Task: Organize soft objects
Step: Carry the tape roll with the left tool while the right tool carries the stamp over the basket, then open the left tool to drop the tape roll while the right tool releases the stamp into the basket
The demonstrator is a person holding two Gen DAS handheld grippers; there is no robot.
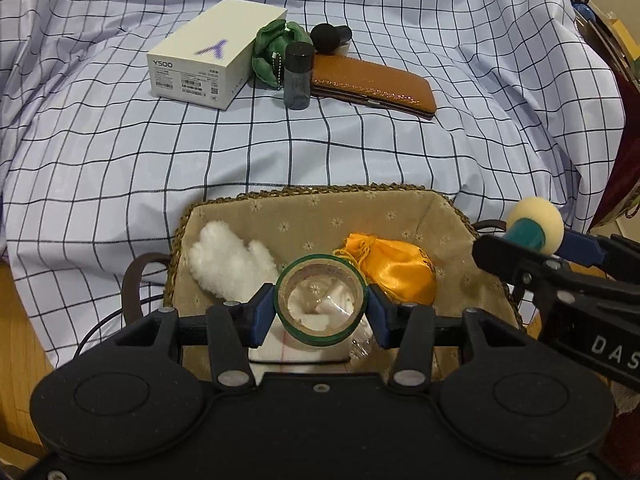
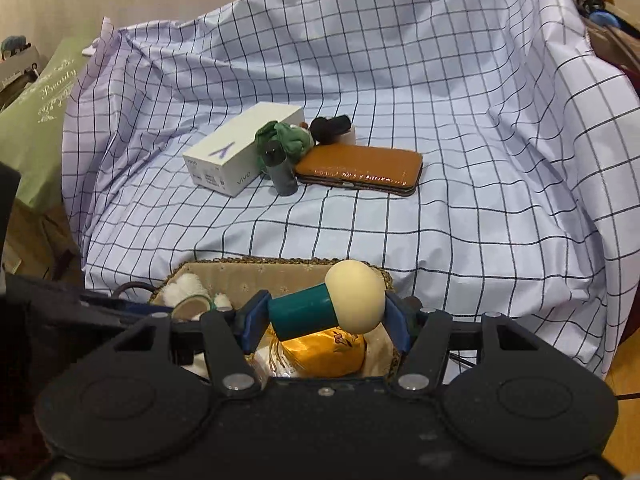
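Now you're at the drop: left gripper (image 1: pixel 321 309) clamps the green tape roll (image 1: pixel 321 300) over the lined basket (image 1: pixel 320 204). Right gripper (image 2: pixel 323 312) pinches the sponge-headed applicator (image 2: pixel 326 306); part each pair of pads over the basket to let go

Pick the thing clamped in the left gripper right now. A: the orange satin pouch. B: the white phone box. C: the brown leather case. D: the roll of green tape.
D: the left gripper has its blue pads pressed on either side of the roll of green tape, held above the basket.
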